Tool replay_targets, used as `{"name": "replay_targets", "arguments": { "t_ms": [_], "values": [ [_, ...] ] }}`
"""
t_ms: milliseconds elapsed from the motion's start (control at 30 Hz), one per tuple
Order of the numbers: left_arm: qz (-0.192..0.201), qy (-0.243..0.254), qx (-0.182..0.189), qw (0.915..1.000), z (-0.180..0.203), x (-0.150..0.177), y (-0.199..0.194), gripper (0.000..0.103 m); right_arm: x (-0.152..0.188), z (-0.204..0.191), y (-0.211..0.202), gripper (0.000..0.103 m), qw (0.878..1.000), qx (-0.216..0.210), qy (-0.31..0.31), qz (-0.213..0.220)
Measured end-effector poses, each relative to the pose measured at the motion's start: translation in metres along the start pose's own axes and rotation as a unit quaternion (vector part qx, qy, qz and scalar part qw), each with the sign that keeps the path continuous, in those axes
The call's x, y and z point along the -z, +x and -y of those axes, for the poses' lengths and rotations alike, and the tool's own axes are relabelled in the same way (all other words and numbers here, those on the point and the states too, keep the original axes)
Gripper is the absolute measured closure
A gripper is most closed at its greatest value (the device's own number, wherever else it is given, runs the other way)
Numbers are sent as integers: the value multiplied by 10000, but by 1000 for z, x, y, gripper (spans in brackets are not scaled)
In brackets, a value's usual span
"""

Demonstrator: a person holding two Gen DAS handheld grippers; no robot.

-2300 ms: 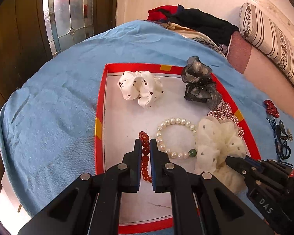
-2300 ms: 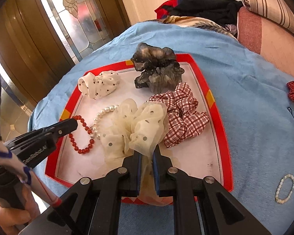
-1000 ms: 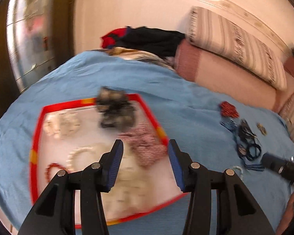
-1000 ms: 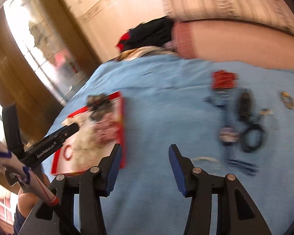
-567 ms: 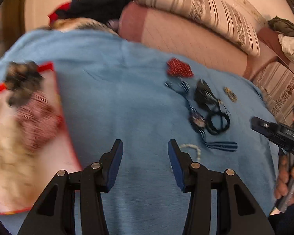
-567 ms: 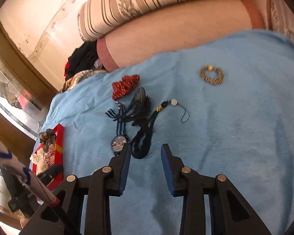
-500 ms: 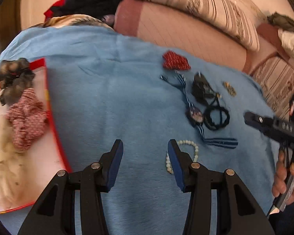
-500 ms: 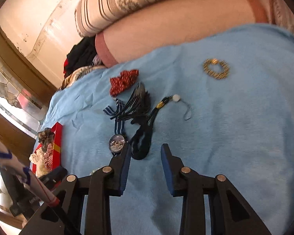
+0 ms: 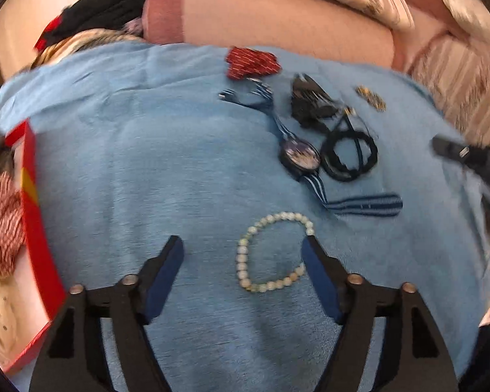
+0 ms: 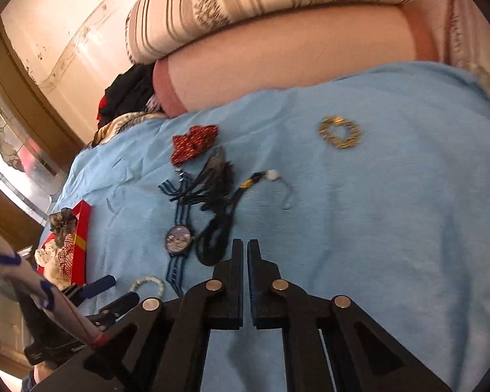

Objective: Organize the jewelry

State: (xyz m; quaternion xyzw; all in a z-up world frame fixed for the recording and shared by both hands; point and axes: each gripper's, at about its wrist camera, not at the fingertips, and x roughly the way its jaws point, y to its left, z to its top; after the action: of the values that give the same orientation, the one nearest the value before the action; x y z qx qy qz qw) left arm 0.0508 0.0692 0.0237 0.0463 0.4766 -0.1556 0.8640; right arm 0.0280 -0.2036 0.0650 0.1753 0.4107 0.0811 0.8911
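The left gripper (image 9: 241, 253) is spread wide and holds nothing, its fingers low over the blue cloth (image 9: 147, 163) on either side of the pale bead bracelet (image 9: 272, 251), which lies flat nearer the right finger. Further away lie a striped-strap watch (image 9: 300, 155), a black cord loop (image 9: 348, 156) and a red scrunchie (image 9: 253, 62), with the red tray (image 9: 32, 202) at the left edge. The right gripper (image 10: 245, 251) has its fingers nearly together on nothing, hovering just right of the cord loop, a gold ring bracelet (image 10: 339, 132) well beyond.
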Motion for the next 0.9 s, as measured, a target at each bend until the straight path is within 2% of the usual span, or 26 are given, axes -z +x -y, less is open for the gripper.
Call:
{"name": "replay_targets", "arguments": {
  "t_ms": [67,200,300,333,367,400,433,467,533,600,633,900],
  "values": [
    [-60,266,-177,9995,12,2,8,26,3,8,-4,100,9999,-102,87,-39],
    [-45,468,-265,9985,23,1,16,25,-1,9,5,100,9993,-302,198,-59],
    [-40,391,-287,9988,22,-1,18,30,-5,7,13,96,9984,-468,312,35],
    [-8,358,-331,9988,22,-2,18,38,-7,3,20,88,9986,-456,272,-27],
    [39,330,-378,9987,22,-4,17,52,-8,-3,30,85,9984,-518,195,-135],
    [65,328,-387,9987,22,-5,17,60,-9,-6,37,83,9982,-549,174,-178],
    [100,348,-384,9986,23,-5,16,76,-9,-9,47,83,9981,-521,164,-270],
    [106,362,-382,9986,23,-5,16,85,-8,-12,56,83,9981,-490,146,-356],
    [132,359,-417,9984,23,-5,14,92,-6,-13,69,83,9980,-457,139,-425],
    [142,322,-380,9987,22,-5,13,92,-4,-14,78,85,9977,-480,80,-464],
    [139,296,-353,9988,20,-6,13,92,-3,-13,80,93,9972,-525,82,-526],
    [172,122,-255,9995,10,-8,6,92,-8,-2,26,93,9980,-520,178,-314]
  ]
}}
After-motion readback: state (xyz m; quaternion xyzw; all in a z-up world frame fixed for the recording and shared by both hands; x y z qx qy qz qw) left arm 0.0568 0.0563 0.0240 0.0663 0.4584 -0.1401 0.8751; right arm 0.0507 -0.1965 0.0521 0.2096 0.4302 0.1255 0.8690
